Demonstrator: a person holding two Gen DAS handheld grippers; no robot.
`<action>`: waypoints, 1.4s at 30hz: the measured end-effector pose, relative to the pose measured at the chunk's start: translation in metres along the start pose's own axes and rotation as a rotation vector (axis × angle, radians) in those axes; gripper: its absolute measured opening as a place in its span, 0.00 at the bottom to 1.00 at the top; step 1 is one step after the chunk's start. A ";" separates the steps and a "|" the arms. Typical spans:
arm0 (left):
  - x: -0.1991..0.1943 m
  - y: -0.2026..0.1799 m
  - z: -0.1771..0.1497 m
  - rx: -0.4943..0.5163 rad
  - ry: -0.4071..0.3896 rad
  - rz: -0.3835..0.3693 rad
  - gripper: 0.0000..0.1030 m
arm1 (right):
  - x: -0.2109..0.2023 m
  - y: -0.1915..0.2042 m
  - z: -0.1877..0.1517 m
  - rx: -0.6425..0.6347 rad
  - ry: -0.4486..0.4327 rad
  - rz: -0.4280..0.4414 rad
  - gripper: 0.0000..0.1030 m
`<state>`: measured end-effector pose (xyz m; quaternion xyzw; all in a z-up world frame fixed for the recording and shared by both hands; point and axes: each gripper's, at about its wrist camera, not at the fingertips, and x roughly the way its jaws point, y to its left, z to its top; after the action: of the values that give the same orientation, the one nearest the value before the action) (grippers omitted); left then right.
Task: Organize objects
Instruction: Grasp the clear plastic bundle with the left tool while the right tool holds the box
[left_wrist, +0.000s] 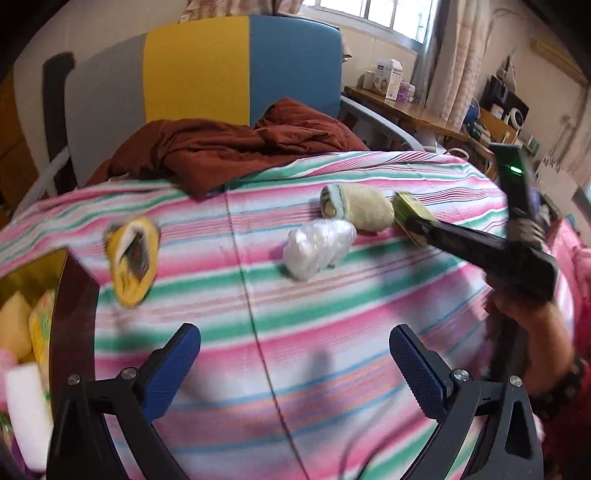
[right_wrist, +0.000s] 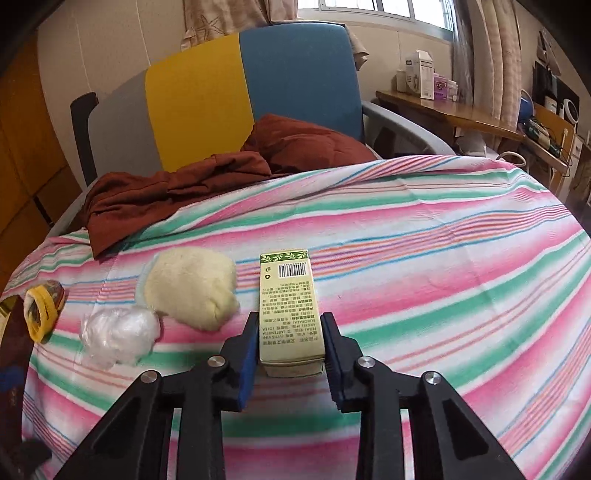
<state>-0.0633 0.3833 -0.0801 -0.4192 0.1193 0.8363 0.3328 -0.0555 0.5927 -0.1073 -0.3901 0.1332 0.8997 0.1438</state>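
A pale green carton (right_wrist: 290, 314) with a barcode lies on the striped bedspread (right_wrist: 424, 266). My right gripper (right_wrist: 290, 332) is shut on its near end, blue pads pressed to both long sides. The left wrist view shows that gripper (left_wrist: 410, 221) at the carton (left_wrist: 408, 208) on the right. Left of the carton lie a rolled cream towel (right_wrist: 192, 286), a crumpled clear plastic bag (right_wrist: 118, 332) and a yellow sock roll (right_wrist: 42, 306). My left gripper (left_wrist: 295, 354) hangs open above bare bedspread, with the plastic bag (left_wrist: 317, 247), the towel (left_wrist: 358, 208) and the yellow roll (left_wrist: 133, 258) beyond it.
A dark-rimmed box (left_wrist: 74, 295) holding soft items stands at the bed's left edge. A rust-brown blanket (right_wrist: 177, 184) is heaped at the far end before a grey, yellow and blue headboard (right_wrist: 221, 88). A wooden desk (right_wrist: 443, 107) with boxes stands on the right. A hand (left_wrist: 532, 325) holds the right gripper.
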 end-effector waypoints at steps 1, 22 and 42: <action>0.005 -0.002 0.004 0.012 -0.005 0.002 1.00 | -0.004 -0.002 -0.004 -0.001 0.002 -0.010 0.30; 0.092 -0.026 0.049 0.003 0.009 0.049 0.67 | -0.021 -0.023 -0.028 0.079 -0.047 -0.055 0.30; 0.059 -0.046 0.025 0.131 -0.132 0.045 0.50 | -0.025 -0.017 -0.029 0.051 -0.077 -0.081 0.30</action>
<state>-0.0736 0.4568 -0.1069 -0.3377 0.1610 0.8597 0.3478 -0.0136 0.5943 -0.1103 -0.3563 0.1346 0.9038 0.1950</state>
